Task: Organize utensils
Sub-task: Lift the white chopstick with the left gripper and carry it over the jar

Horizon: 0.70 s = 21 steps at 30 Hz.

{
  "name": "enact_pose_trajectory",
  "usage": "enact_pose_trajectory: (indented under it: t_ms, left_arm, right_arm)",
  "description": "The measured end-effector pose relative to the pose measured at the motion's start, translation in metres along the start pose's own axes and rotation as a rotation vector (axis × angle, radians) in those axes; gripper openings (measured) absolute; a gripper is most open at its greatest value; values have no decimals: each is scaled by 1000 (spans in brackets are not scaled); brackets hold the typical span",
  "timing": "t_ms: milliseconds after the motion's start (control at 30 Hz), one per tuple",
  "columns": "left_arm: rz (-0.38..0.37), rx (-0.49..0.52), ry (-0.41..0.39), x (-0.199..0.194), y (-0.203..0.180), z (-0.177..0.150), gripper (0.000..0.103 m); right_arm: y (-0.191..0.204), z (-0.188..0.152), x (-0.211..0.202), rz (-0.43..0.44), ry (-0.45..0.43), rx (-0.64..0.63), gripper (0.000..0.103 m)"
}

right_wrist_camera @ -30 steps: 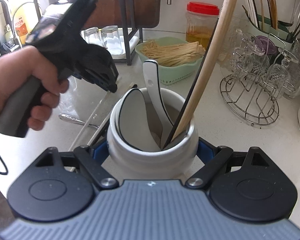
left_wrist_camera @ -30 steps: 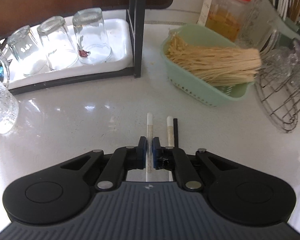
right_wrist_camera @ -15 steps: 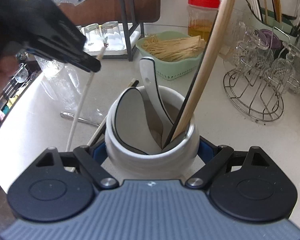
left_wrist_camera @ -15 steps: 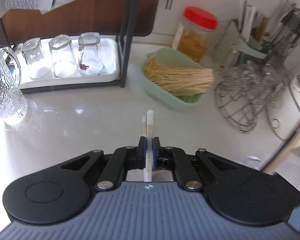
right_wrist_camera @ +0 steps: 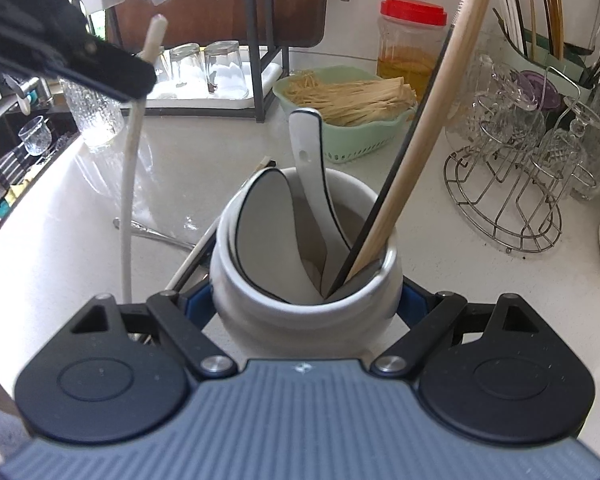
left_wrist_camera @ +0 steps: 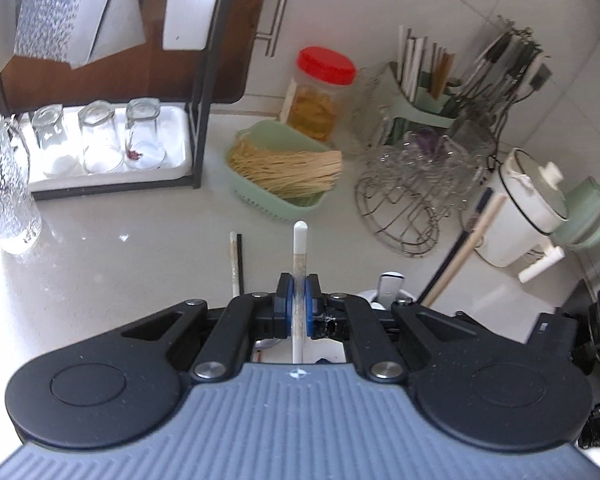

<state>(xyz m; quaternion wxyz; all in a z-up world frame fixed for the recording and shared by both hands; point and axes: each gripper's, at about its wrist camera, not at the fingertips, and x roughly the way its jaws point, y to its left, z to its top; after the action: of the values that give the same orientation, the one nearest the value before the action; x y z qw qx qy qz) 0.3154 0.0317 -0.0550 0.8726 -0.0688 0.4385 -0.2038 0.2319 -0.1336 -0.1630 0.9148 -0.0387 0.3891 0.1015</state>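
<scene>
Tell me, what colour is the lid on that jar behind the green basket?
Red. The jar lid shows best in the right wrist view.

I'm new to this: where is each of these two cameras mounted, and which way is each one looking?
Left wrist view: sits on the left tongs, looking forward and down at the counter; its fingers pinch a white chopstick.
Right wrist view: sits on the right tongs, looking across the counter; its fingers clamp a white utensil crock; the left tongs show upper left.
Shared: the chopstick, green noodle basket, red-lidded jar.
</scene>
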Motion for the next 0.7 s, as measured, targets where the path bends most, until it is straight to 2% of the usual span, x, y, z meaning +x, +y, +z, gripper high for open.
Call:
enact_pose_trajectory:
  t_ms: [300, 700]
  left_arm:
    - [-53, 40, -11, -19, -3, 0, 7]
    - [-82, 80, -26, -43, -9, 7, 7]
  right_arm:
    - [3, -3, 0, -21, -18, 10, 91]
    - [4, -5, -1, -32, -32, 20, 91]
